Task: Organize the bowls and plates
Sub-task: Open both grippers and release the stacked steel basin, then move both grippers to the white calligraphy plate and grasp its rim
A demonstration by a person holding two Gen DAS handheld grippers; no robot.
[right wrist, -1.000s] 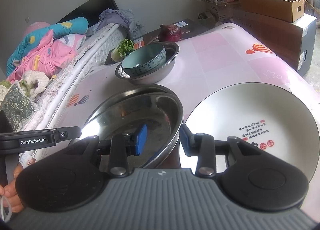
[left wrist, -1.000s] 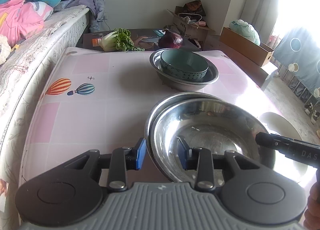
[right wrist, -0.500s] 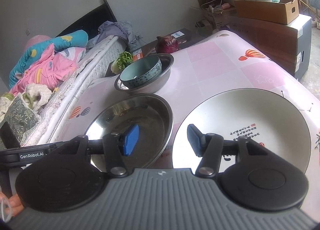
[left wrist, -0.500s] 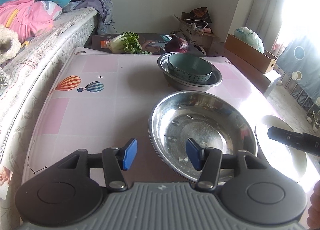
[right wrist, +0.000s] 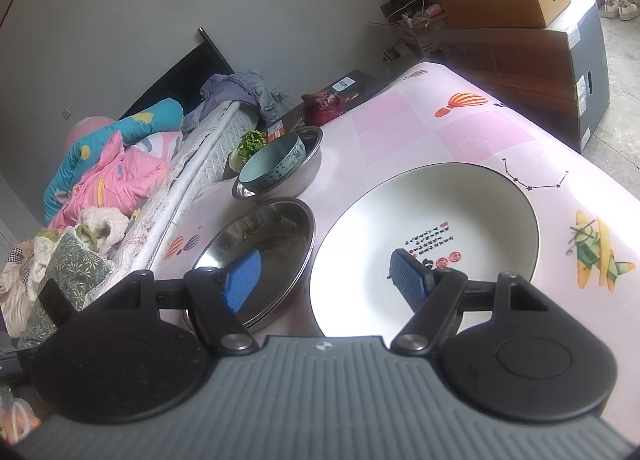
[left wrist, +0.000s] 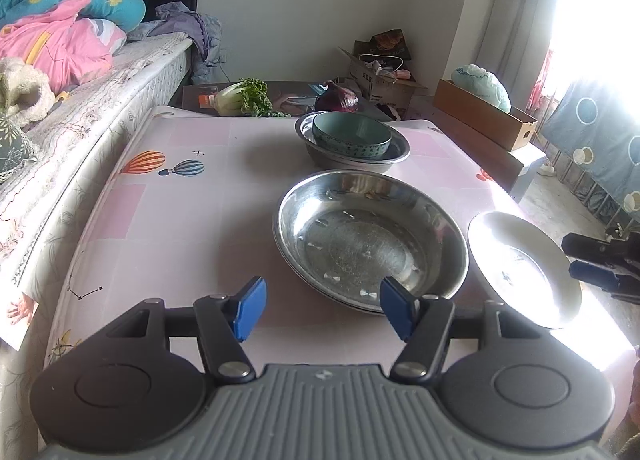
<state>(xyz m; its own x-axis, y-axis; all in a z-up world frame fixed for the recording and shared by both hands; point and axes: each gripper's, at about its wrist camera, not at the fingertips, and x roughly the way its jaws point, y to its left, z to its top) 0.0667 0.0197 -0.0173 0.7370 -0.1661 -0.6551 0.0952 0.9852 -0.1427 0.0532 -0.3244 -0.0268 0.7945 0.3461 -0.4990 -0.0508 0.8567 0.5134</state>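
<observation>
- So both grippers just let go of the steel dish (left wrist: pixel 370 248). A second ago each one was pinching its rim and holding it up over a second dish; now it sits nested in that one, mid-counter (left wrist: pixel 192 220).
- Left gripper (left wrist: pixel 322 310): fingers spread and opening further, nothing between them, and it's backed off so the dish rim is just ahead of the right-hand pad.
- Right gripper (right wrist: pixel 326 276): same deal, fingers spreading, nothing pinched. It has pulled back too, and now looks over the gap between the steel dishes (right wrist: pixel 260 256) and the white plate (right wrist: pixel 428 236).
- The white plate lies flat just beside the steel stack, close but I can't tell if the rims touch.
- Further back, the green bowl (left wrist: pixel 351 137) sits inside a steel basin (left wrist: pixel 394 154).
- My read: the stacking step is done. The plate looks like the last loose piece, so it's probably next.
</observation>
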